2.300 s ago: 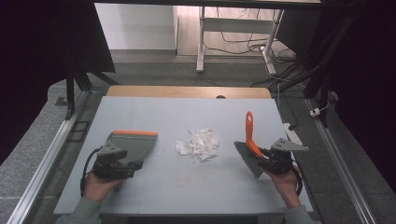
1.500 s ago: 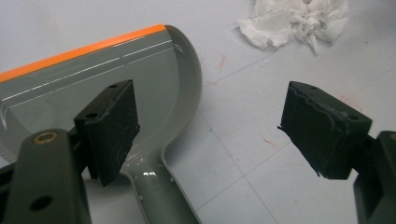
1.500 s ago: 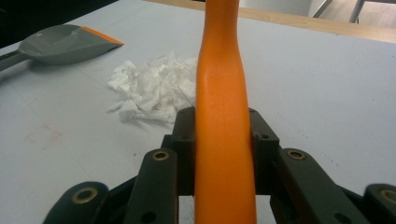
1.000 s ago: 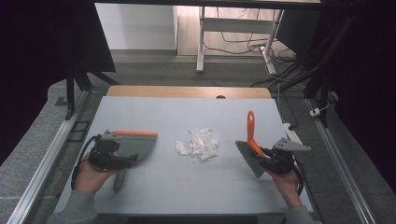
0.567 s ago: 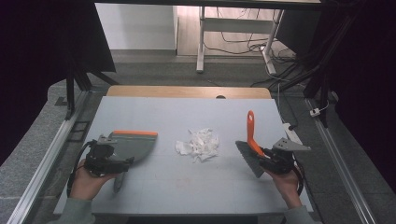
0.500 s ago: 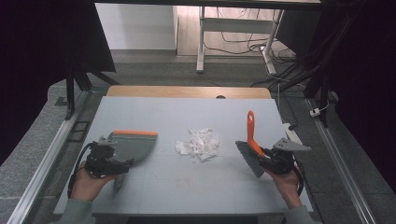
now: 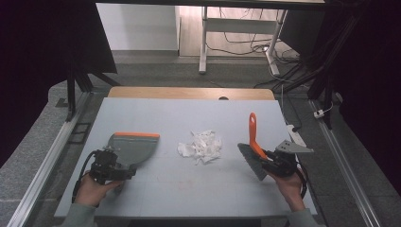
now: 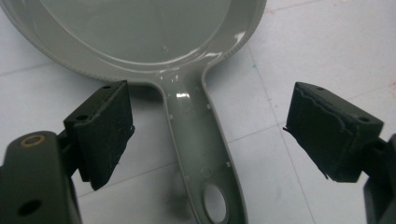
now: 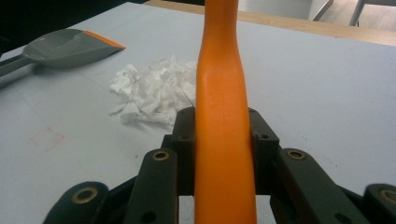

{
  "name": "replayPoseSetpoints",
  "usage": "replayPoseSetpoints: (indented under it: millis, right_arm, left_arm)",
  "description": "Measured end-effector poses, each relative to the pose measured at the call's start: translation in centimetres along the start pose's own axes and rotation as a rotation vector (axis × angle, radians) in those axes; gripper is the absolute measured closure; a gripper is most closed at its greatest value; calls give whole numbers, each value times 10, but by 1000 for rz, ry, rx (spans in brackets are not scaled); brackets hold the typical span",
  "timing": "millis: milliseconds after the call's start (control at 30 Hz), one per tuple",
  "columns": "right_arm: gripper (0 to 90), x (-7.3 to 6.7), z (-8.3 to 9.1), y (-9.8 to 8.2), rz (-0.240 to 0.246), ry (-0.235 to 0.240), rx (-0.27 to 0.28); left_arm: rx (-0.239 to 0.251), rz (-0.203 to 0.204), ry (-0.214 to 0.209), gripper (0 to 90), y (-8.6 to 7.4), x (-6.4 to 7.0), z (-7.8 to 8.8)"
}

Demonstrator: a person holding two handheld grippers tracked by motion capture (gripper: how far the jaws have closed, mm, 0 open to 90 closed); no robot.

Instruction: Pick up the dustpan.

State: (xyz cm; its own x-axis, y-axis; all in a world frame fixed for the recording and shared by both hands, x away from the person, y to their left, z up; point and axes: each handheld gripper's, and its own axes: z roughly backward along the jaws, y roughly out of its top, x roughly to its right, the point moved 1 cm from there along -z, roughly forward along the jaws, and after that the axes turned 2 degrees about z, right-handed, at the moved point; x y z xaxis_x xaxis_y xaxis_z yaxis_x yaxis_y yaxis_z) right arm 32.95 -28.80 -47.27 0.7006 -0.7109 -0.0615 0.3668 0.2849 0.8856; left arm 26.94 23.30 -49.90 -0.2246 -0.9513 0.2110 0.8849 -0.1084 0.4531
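While the right gripper (image 7: 270,163) clamps the brush (image 7: 253,144), the dustpan (image 7: 135,147) waits flat on the tabletop (image 7: 198,189).
Left gripper (image 8: 208,135) jaws stand wide, straddling the dustpan's handle (not yet pinched); paper scraps (image 7: 200,146) lie between the tools, ready for sweeping.

1. A lab or test room, not a home.
2. Black curtains (image 7: 42,56) flank a bare grey bench (image 7: 189,118).
3. Loose cables (image 7: 246,40) trail across the floor beneath a metal-legged table (image 7: 204,38).

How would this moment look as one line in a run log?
left gripper: open, astride dustpan handle | right gripper: shut on brush | paper scraps: unswept, mid-table
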Motion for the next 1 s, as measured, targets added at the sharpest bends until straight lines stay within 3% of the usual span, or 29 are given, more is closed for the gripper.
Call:
replayPoseSetpoints:
  millis: [600,1000]
  right_arm:
    - [701,-1,-2,-1,1,0,-7]
    - [701,-1,-2,-1,2,-4,-12]
  left_arm:
    - [-15,74,-19,201,-3,-14,-23]
    - [-11,113,-14,348,-3,-16,-32]
